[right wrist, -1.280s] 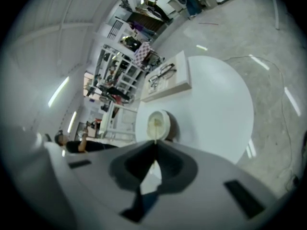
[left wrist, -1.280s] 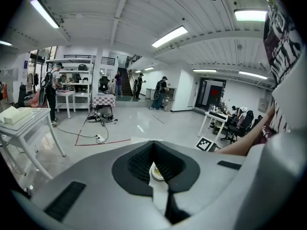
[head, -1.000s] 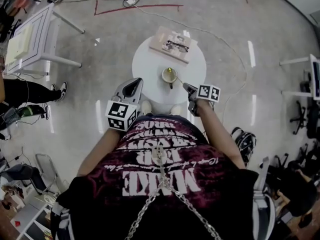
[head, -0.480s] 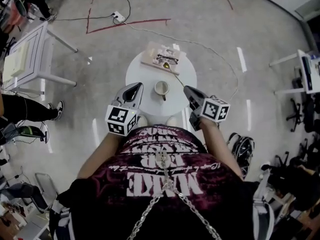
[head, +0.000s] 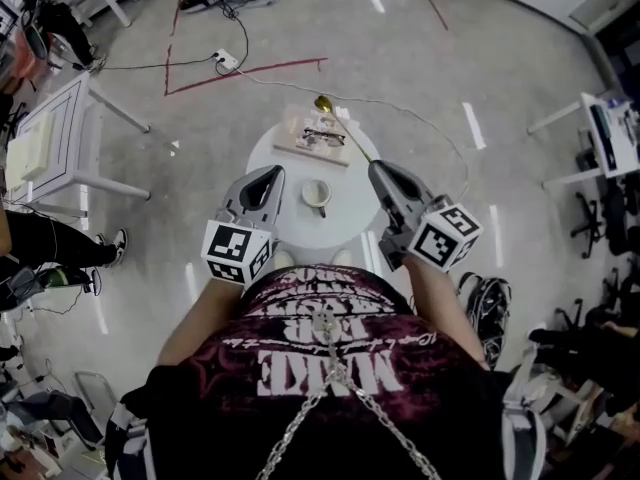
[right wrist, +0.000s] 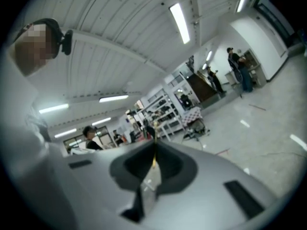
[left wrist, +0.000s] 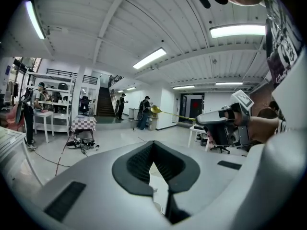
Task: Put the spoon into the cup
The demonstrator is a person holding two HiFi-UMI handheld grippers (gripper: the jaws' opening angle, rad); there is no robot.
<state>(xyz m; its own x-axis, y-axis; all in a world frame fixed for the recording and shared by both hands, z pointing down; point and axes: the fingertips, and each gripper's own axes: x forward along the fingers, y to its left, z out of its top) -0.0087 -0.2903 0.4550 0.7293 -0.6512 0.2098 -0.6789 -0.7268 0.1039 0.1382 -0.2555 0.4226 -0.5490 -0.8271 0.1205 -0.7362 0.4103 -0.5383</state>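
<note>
The slim gold metal spoon (head: 346, 132) is up in the air, not in the cup. Its handle end is pinched in the jaws of the right gripper (head: 377, 167), and its bowl points to the upper middle of the head view, past the far rim of the bench. In the right gripper view the thin gold handle (right wrist: 153, 160) runs straight up between the dark pads, which are pressed tight on it. From the left gripper view the spoon (left wrist: 175, 114) shows as a gold line running level in front of the right gripper (left wrist: 200, 119).

The small white cup (head: 317, 195) stands upright on the round white bench (head: 345, 220), below the spoon in the frame and clear of it. It sits between the two grippers. Nothing that I can make out lies in it.

The left gripper (head: 272, 172) hangs at the left edge of the bench, near the cup but not touching it. Its jaws (left wrist: 153, 143) meet at the tips with nothing held between them.

Beyond the cup, a flat pale wooden board (head: 296, 128) lies on the far side of the bench with a pair of dark-framed glasses (head: 322, 136) on it.

Red tape lines (head: 250, 71) and a white power strip (head: 222, 61) lie on the grey floor at the upper left.
</note>
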